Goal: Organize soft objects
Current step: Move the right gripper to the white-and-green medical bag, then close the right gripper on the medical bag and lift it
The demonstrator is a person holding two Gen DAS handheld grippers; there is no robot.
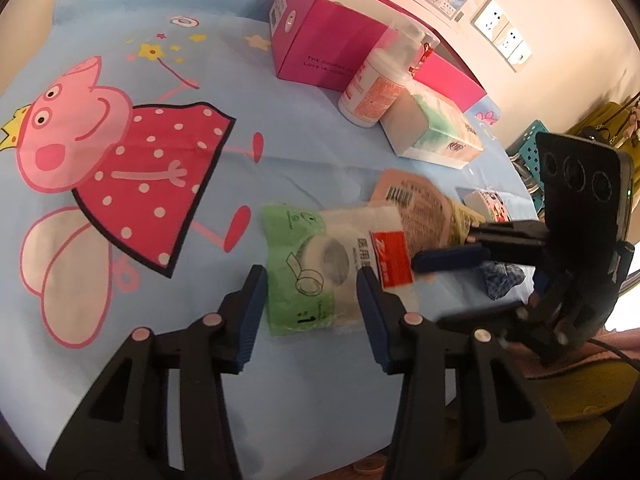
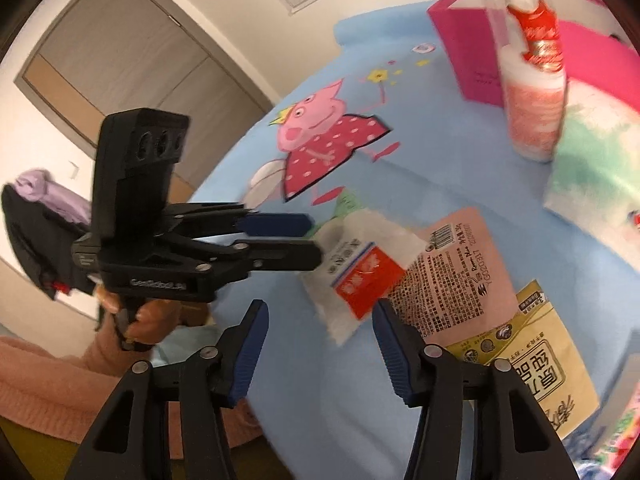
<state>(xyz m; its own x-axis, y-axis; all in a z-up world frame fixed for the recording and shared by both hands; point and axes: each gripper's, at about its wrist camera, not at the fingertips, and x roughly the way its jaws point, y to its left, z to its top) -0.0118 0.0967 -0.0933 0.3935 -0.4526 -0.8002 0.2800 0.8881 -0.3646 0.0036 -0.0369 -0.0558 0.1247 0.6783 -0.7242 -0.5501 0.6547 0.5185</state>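
We see left gripper (image 1: 310, 312) jaws wide apart, holding nothing; tape packet (image 1: 334, 268) lies flat between and just ahead of them, long axis crossing jaw line, green end toward left jaw, red label (image 1: 390, 258) toward right jaw. Right gripper (image 2: 320, 344) also spread wide, empty; packet ahead. Pink box (image 1: 316, 50) reads "THE COURSE OF LOVE".

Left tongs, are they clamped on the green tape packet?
No, the left tongs stand open around the green tape packet, not touching it.
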